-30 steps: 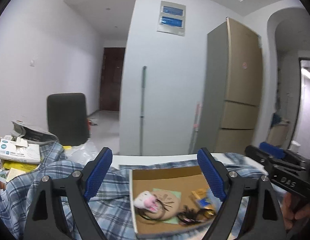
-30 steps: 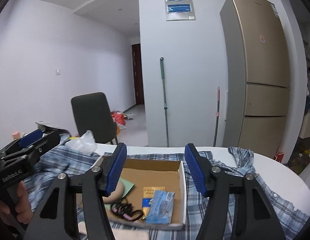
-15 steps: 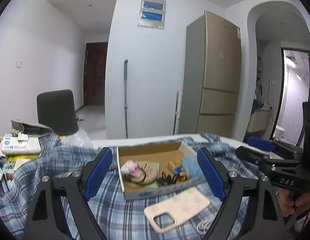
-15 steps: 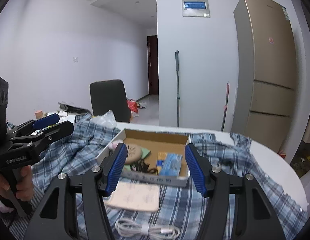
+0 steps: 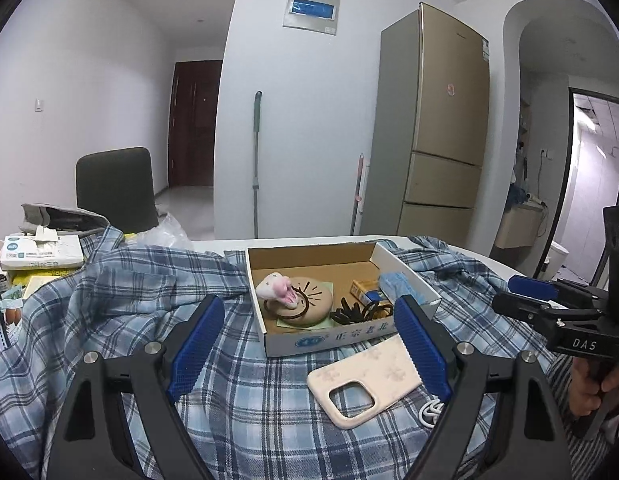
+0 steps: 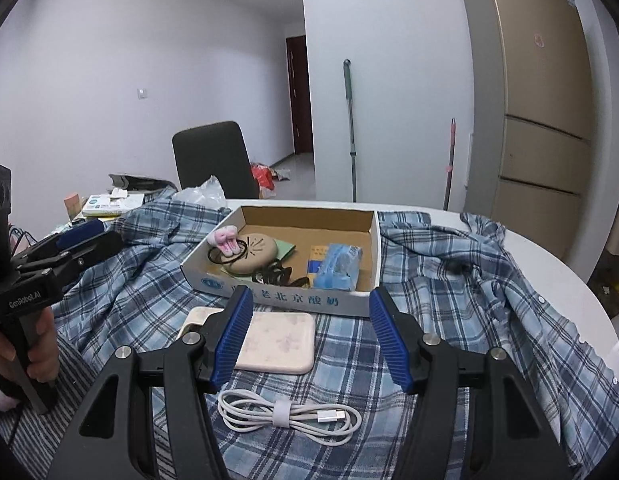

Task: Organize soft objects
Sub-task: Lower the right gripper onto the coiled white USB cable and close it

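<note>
A cardboard box (image 5: 317, 338) (image 6: 285, 300) sits on a blue plaid shirt (image 5: 121, 292) (image 6: 449, 256) spread over the table. Inside are a tan round cushion (image 5: 313, 304) (image 6: 253, 256), a pink-and-white plush (image 5: 275, 286) (image 6: 225, 240), black hair ties (image 5: 349, 312) (image 6: 275, 274) and a blue tissue pack (image 5: 401, 284) (image 6: 337, 266). A cream phone case (image 5: 365, 376) (image 6: 277, 342) lies in front of the box. A coiled white cable (image 6: 289, 416) lies nearer. My left gripper (image 5: 309, 344) and right gripper (image 6: 311, 340) are both open and empty, held above the shirt short of the box.
Papers and a tissue box (image 5: 41, 252) clutter the table's left end. A dark chair (image 5: 115, 188) stands behind it. A fridge (image 5: 433, 140) and a mop (image 5: 255, 160) stand by the far wall. The white table edge (image 6: 549, 256) curves on the right.
Both grippers have pulled back and tilted down. The box now sits farther off, and the phone case and white cable have come into view in front of it.
</note>
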`<state>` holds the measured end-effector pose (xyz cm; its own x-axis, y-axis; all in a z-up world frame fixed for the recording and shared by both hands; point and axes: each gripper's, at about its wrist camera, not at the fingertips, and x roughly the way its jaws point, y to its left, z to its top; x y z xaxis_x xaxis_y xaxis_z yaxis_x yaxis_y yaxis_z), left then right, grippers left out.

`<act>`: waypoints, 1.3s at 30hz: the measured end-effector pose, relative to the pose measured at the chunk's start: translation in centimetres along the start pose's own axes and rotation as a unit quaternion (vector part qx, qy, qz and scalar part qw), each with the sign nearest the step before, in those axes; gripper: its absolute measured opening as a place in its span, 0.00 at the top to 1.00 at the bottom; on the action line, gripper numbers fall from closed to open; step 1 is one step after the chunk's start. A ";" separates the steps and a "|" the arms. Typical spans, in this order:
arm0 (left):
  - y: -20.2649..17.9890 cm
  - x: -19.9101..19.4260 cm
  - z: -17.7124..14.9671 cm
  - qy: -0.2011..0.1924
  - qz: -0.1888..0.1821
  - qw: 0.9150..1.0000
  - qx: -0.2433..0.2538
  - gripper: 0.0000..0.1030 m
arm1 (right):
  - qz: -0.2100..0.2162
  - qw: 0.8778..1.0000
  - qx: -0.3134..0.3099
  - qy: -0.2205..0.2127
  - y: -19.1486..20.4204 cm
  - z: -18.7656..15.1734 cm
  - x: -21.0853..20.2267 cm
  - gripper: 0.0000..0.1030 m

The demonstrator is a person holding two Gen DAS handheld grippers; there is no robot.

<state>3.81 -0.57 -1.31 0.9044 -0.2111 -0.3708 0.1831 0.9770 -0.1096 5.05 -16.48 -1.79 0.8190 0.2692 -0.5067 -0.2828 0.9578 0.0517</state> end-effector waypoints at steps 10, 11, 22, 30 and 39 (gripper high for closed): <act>0.3 -0.3 -0.2 -0.010 0.005 1.000 -0.001 0.14 | -0.019 0.996 -0.012 0.091 -1.1 -0.8 0.7 0.45; 0.3 -0.3 -0.2 -0.011 0.005 1.000 0.000 0.14 | -0.013 0.994 -0.014 0.106 -1.1 -1.1 1.0 0.47; 0.1 -1.0 -0.3 -0.030 0.008 0.999 0.009 0.00 | 0.030 0.963 -0.117 0.241 2.0 -4.2 4.5 0.62; -0.4 -0.6 -0.4 -0.023 0.009 1.000 0.020 0.00 | 0.037 0.950 -0.174 0.256 3.1 -4.1 5.8 0.62; -0.7 -0.2 -0.8 -0.017 0.006 0.999 0.029 0.00 | 0.104 0.920 -0.233 0.298 4.7 -3.9 7.5 0.62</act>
<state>3.21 -1.27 -1.91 0.9190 -0.1982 -0.3408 0.1924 0.9800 -0.0511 7.90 -10.37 -8.73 0.3432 0.2044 -0.9167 -0.6995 0.7069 -0.1043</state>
